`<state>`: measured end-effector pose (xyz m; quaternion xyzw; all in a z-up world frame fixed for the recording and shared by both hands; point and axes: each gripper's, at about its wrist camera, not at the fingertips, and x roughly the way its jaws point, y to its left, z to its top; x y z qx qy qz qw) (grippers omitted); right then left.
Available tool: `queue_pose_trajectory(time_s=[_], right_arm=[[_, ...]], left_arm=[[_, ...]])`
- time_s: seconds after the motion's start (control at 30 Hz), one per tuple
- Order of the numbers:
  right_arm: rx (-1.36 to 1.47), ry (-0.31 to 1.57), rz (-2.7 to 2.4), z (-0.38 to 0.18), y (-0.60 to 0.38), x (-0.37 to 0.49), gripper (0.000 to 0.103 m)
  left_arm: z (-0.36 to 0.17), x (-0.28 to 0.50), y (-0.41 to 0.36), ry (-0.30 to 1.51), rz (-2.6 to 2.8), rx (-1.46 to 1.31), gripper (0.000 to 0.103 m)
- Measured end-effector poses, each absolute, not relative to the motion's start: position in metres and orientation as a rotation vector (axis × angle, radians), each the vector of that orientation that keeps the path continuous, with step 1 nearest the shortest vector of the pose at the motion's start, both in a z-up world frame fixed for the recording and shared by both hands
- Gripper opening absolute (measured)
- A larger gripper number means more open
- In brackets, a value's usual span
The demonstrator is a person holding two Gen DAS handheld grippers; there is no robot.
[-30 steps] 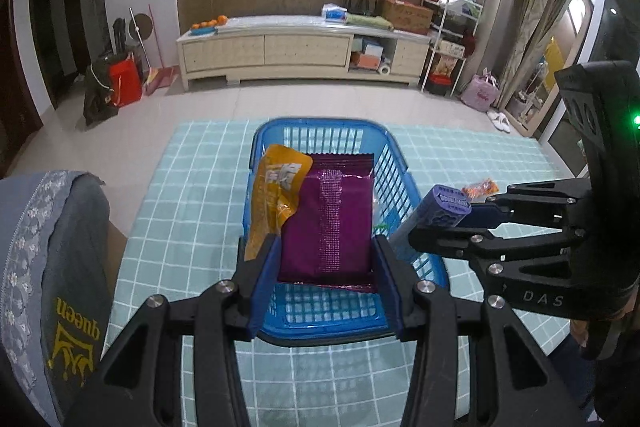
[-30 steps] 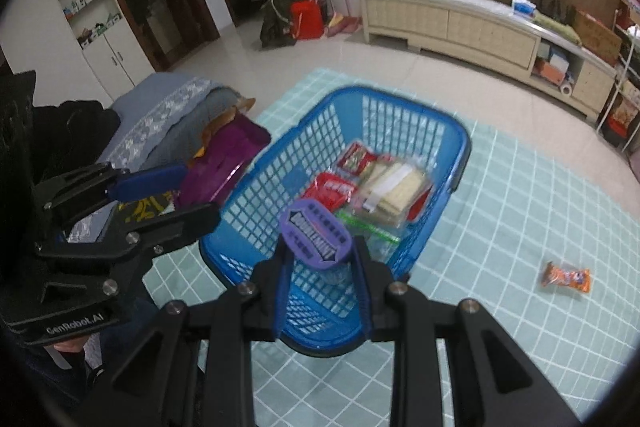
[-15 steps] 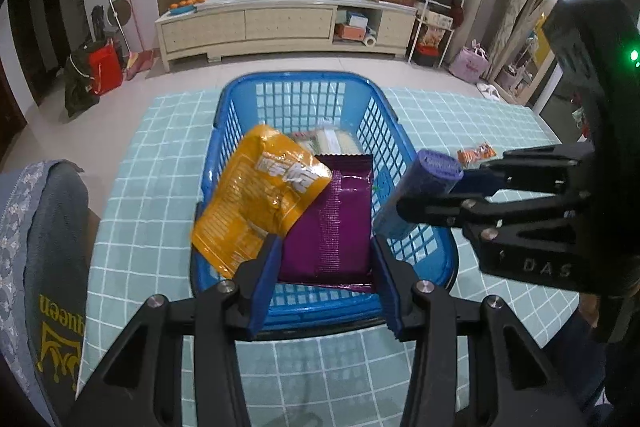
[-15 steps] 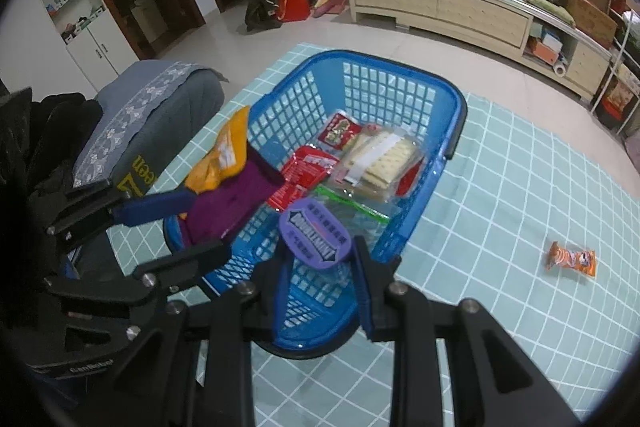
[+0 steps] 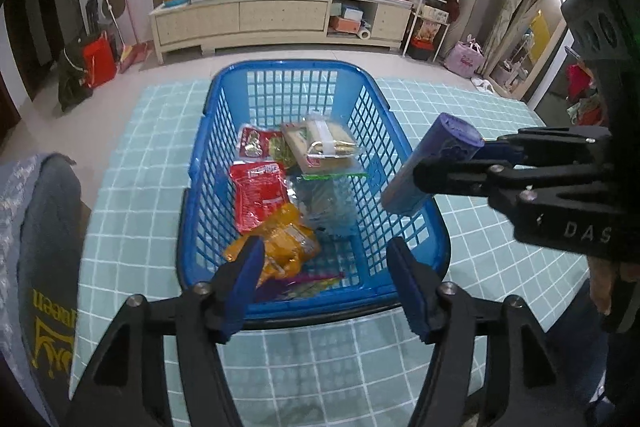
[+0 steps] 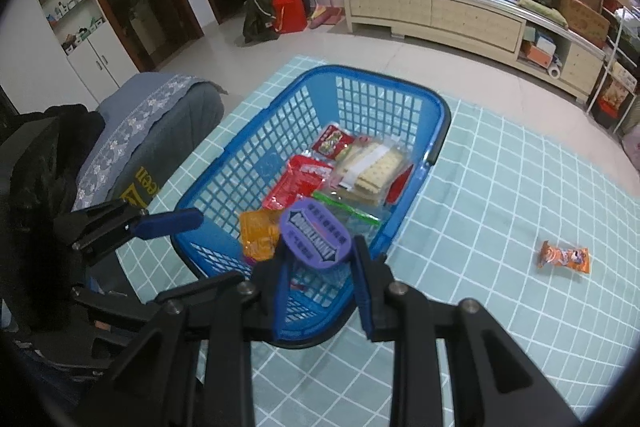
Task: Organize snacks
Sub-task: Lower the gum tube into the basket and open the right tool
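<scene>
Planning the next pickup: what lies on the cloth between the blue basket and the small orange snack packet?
Nothing: in the right wrist view, bare checked cloth runs from the blue basket to the orange snack packet.

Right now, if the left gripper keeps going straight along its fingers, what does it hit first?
Probably the orange snack packet at the near end of the blue basket, just beyond the open left gripper; depth is unclear, so it might meet the near rim first.

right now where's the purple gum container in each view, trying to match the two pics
Left wrist view: the purple gum container is right of centre, clamped side-on in the right gripper, over the basket's right wall.
Right wrist view: the container is low in the centre, its lid facing the camera, pinched between that gripper's fingers.
Shared landmark: the blue basket, with the red packet inside it in both views.
</scene>
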<state>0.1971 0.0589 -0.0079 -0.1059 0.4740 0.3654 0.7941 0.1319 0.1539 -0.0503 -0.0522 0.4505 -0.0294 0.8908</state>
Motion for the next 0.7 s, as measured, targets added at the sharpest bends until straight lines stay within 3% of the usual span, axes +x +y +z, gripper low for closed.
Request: queue_pose_trajectory(time_s=[0.17, 0.7], right_arm=[[-0.221, 1.007, 0.797, 0.000, 0.058, 0.198, 0.033], [-0.273, 1.130, 0.886, -0.043, 0.121, 0.198, 0.033]], left_arm=[[-0.038, 0.126, 0.157, 0.905, -0.033, -0.065, 0.069], [-0.042, 0.111, 0.206, 0.917, 0.092, -0.098, 0.070]])
